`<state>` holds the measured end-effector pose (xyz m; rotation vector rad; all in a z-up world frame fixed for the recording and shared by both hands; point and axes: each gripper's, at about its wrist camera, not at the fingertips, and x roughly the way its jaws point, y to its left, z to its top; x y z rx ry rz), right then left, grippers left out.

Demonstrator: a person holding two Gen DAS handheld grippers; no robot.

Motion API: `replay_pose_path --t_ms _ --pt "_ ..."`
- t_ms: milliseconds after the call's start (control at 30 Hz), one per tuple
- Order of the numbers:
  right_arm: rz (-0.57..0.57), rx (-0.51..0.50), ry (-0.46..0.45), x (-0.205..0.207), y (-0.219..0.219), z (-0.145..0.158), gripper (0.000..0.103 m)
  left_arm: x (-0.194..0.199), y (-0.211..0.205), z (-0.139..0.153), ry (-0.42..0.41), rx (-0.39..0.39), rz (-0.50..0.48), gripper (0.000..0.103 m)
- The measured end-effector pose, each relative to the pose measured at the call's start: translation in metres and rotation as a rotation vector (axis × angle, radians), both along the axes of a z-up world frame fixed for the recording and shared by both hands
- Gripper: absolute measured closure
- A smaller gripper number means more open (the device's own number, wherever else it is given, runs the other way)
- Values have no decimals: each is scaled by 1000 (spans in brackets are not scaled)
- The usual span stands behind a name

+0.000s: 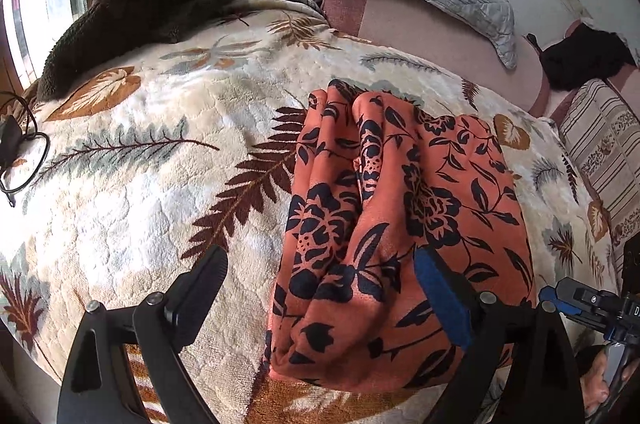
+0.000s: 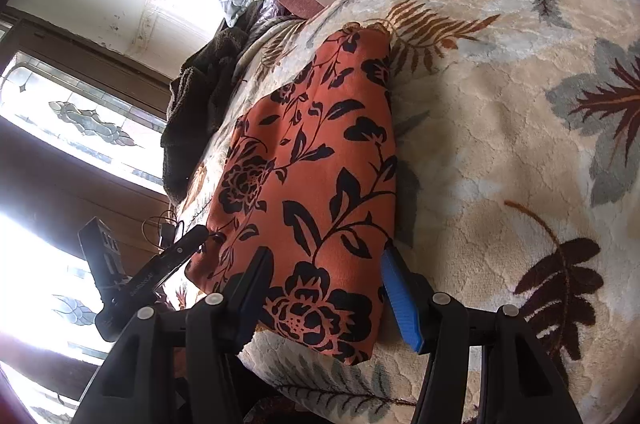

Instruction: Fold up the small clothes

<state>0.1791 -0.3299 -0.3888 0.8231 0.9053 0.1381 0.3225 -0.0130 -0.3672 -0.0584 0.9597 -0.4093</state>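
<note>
The leaf-patterned blanket (image 1: 160, 160) is taken as the landmark. On it, toward its near edge, the orange floral garment (image 1: 400, 224) is laid in a narrow folded bundle, with loose ridges along its length. The left gripper (image 1: 320, 288) is spread wide over the garment's near end, nothing being held. The right gripper (image 2: 324, 288) is also released, seemingly astride the garment's corner. If only the top layer is pinched, the bundle could be pulled open.

Orange garment (image 1: 400, 224) with black floral print — folded into a rumpled rectangle; lying flat.
</note>
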Motion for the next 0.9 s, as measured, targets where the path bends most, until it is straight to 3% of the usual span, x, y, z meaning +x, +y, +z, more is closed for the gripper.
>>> replay_pose_path --t_ms 900 --pt "-30 39 19 19 1 -16 39 9 -3 -5 27 -27 -18 9"
